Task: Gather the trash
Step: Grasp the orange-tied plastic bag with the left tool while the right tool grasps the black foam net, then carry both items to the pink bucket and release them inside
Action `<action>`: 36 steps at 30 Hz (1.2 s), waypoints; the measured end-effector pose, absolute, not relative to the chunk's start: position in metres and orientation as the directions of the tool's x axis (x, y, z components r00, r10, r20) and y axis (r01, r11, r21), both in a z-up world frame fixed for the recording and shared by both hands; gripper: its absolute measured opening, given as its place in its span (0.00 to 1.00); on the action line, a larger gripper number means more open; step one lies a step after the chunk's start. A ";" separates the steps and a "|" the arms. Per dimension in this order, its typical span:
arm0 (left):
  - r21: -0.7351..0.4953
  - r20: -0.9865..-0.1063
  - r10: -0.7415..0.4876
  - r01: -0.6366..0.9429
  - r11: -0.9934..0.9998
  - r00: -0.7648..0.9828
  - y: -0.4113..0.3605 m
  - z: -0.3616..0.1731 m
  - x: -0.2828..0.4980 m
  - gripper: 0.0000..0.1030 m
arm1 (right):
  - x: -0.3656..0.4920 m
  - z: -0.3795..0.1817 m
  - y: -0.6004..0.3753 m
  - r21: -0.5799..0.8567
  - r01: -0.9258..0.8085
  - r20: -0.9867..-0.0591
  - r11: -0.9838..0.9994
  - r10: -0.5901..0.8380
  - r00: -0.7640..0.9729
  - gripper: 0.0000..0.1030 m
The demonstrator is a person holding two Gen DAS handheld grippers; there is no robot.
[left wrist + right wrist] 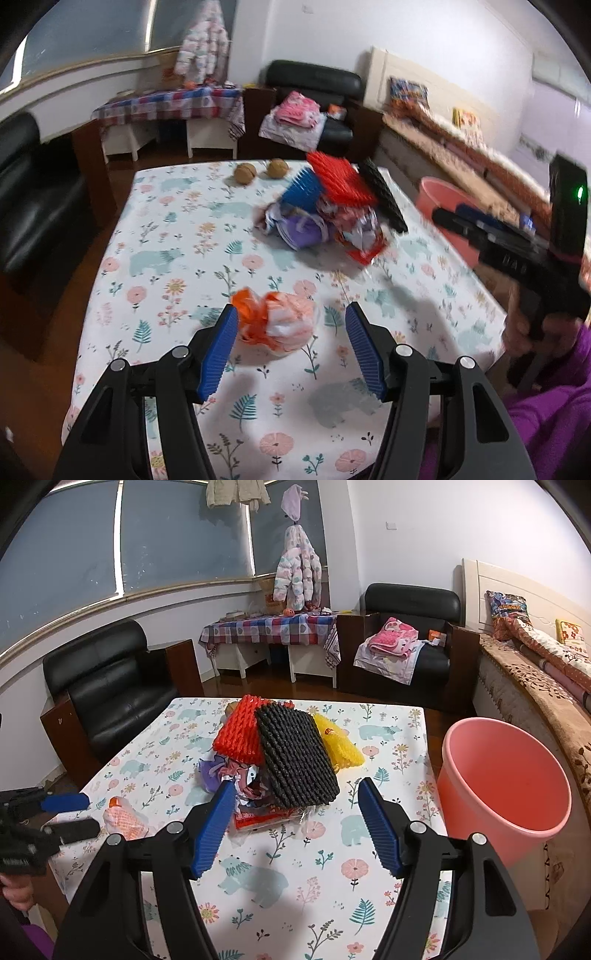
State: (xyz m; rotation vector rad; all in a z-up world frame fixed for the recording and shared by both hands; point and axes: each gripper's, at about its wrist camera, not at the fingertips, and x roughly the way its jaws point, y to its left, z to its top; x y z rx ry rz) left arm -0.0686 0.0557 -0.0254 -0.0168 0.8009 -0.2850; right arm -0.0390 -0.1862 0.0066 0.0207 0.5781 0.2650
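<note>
Trash is heaped up around the middle of the table, the one with the bear-and-flower cloth: a red foam net, a black foam net leaning over it, a yellow one behind toward the far right corner, and crumpled purple and red wrappers underneath. From the left side you can also see a blue net in that heap, and two walnuts sitting near the far edge. One stray piece, an orange-and-white crumpled bag, lies on its own near the left edge, well apart from the heap. The left gripper is held over that bag with its blue pads spread wide; the bag sits roughly between the tips, near the left pad, but I can't see anything pressing on it, so it's open. The right gripper points at the main heap, jaws apart too, nothing pinched, tips just in front of the wrappers. A pink bucket stands off the table's right edge, beside the bed. A purple sleeve shows at the near right corner.
</note>
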 end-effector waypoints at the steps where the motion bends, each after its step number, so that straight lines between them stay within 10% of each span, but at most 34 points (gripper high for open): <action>1: -0.109 -0.719 -0.247 0.246 0.963 0.649 0.052 -0.029 -0.066 0.58 | -0.039 0.006 -0.186 0.094 -0.241 -0.539 0.966 0.253 0.804 0.67; 21: -0.085 -0.704 -0.215 0.221 0.972 0.677 0.054 -0.028 -0.052 0.39 | -0.010 0.003 -0.182 0.165 -0.270 -0.564 0.949 0.316 0.763 0.67; 36: -0.129 -0.680 -0.236 0.203 0.971 0.694 0.062 -0.019 -0.043 0.39 | 0.028 -0.028 -0.176 0.222 -0.259 -0.665 0.940 0.341 0.664 0.14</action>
